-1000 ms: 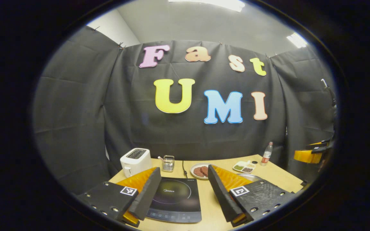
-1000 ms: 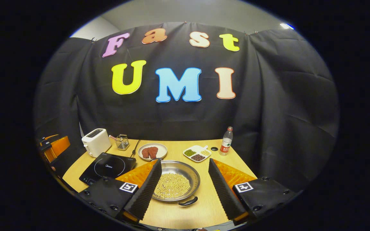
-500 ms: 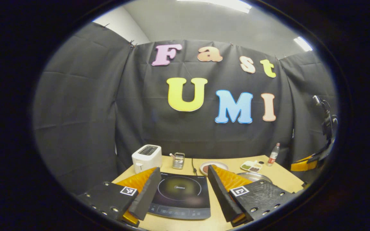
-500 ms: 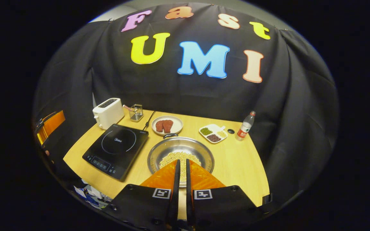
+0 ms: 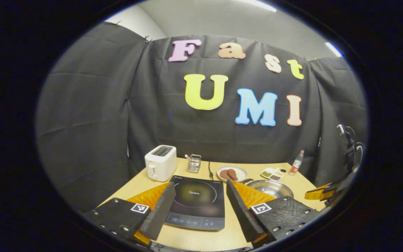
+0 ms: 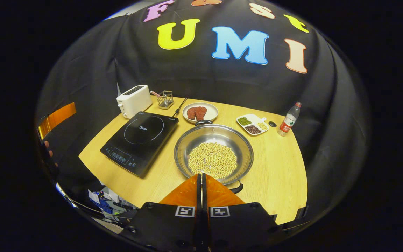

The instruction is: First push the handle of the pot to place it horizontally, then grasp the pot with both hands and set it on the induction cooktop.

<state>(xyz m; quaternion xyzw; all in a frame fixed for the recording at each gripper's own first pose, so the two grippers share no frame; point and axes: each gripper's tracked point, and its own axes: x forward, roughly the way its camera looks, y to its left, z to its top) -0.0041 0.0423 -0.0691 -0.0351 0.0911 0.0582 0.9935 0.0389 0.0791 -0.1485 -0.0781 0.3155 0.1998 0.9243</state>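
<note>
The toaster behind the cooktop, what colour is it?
The toaster is white with a dark slotted top, clearest in the right gripper view.

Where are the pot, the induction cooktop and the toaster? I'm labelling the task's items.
pot point(image 6: 187, 140), right gripper view, bare inner wall left of the beans.
induction cooktop point(image 6: 142, 131), right gripper view, its glass top.
toaster point(image 5: 159, 164), left gripper view, its front face.

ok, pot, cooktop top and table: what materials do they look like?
Round silver pot: polished metal, likely stainless steel, with mirror-like walls and dark handles, perhaps plastic. Flat black induction cooktop: glossy top, probably glass-ceramic, catching soft reflections. Pale yellow table: matte wood-look surface with faint grain, wood or laminate.
</note>
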